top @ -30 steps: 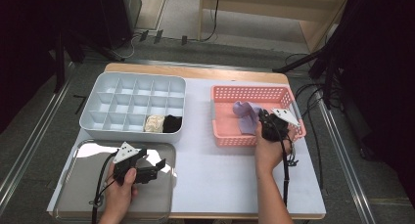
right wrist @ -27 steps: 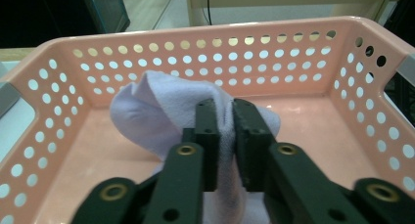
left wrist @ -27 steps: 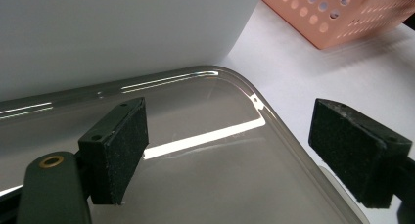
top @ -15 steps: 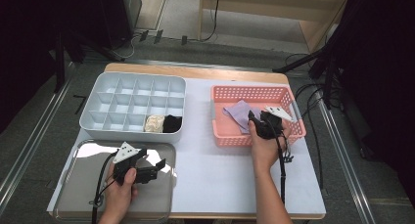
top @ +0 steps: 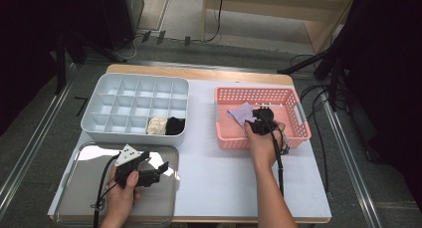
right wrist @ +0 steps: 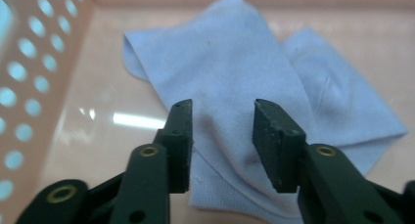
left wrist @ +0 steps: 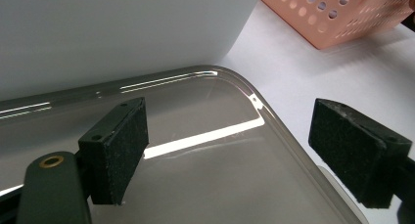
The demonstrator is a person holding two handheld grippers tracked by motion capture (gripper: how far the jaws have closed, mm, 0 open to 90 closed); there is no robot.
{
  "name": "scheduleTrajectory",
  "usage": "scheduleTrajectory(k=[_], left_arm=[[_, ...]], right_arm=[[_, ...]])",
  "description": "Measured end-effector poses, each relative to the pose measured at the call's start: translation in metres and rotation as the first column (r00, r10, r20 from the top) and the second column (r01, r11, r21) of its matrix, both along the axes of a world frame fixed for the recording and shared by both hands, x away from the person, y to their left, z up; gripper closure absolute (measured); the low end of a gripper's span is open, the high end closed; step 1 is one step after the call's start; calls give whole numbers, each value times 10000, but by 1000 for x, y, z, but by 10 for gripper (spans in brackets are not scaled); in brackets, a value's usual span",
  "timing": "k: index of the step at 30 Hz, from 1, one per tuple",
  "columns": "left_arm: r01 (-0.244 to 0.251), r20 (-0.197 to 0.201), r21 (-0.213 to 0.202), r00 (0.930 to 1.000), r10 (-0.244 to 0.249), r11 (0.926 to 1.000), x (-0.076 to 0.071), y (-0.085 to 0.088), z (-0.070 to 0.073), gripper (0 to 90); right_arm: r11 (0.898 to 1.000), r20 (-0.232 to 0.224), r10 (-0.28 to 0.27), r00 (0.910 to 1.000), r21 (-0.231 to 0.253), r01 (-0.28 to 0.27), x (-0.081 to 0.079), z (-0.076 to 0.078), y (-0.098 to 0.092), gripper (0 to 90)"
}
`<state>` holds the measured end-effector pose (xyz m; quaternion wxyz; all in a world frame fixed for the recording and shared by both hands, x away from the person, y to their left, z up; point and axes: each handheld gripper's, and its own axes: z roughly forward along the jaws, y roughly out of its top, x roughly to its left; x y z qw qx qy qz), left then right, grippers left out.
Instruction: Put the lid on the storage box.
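A pale lilac, soft knitted cloth lies crumpled and partly folded on the floor of the pink perforated plastic basket, toward its left half as seen from the high view. In the right gripper view its fine-ribbed fabric overlaps itself in two layers, one corner pointing to the far wall and another flap spreading off to the right.

A second ago the cloth was bunched up at the tips of the right hand-held gripper near the middle of the basket; now it lies flatter and spread on the basket floor, and the gripper has shifted leftward over it. The left hand-held gripper rests where it was, over the shiny grey metal tray at the near left of the white counter.

The right hand-held gripper's jaws have just been closing after a wider spread, with a fold of the lilac cloth lying in the narrow gap between them; the pads stand partly apart, just above or against the fabric, and do not yet squeeze it. The left hand-held gripper is spread wide with nothing between its pads, only the tray surface under them. Behind it sits the light grey plastic compartment organiser, with a cream bundle and a black bundle in two adjoining front cells.
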<state>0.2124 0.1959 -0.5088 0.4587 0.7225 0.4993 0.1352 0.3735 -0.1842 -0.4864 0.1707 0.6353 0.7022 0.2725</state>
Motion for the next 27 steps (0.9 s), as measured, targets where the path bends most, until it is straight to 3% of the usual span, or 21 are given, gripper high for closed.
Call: scheduleTrajectory(k=[1, 3, 5, 10, 13, 15, 17, 20, 22, 23, 27], left_arm=[[6, -1, -14, 10000, -6, 10000, 0, 0, 0, 157], [12, -12, 9, 10000, -12, 10000, 0, 0, 0, 157], [11, -34, 2, 10000, -11, 10000, 0, 0, 0, 157], [29, -90, -12, 10000, -29, 10000, 1, 0, 0, 157], [36, -69, 53, 10000, -36, 10000, 1, 0, 0, 157], [24, -88, 51, 10000, -24, 10000, 1, 0, 0, 157], [24, -95, 37, 10000, -23, 10000, 0, 0, 0, 157], [4, -37, 32, 10000, -4, 10000, 0, 0, 0, 157], [-4, -20, 15, 10000, 4, 10000, 0, 0, 0, 157], [15, -15, 27, 10000, -15, 10000, 0, 0, 0, 157], [-7, -10, 38, 10000, 7, 10000, 0, 0, 0, 157]], right_arm=[[9999, -307, 37, 9995, -108, -41, 2, 0, -1, 698], [9994, -763, 198, 9969, 307, -175, 4, -1, -4, 786], [9981, -824, 335, 9960, 544, -291, 4, -1, -5, 867], [9940, 268, 574, 9980, 922, -596, -4, 1, -6, 890], [9874, 1200, 695, 9903, 1333, -854, -9, 1, -8, 890], [9840, 2137, 852, 9732, 1351, -1158, -15, 4, -6, 890], [9870, 2817, 821, 9560, 1100, -1172, -21, 7, -4, 890], [9870, 3809, 661, 9222, 1111, -1166, -31, 12, -3, 890], [9786, 4456, 729, 8923, 1405, -1501, -37, 15, -5, 890], [9798, 4558, 658, 8876, 1388, -1439, -39, 15, -5, 890], [9747, 5356, 715, 8415, 1417, -1730, -50, 18, -9, 890]])
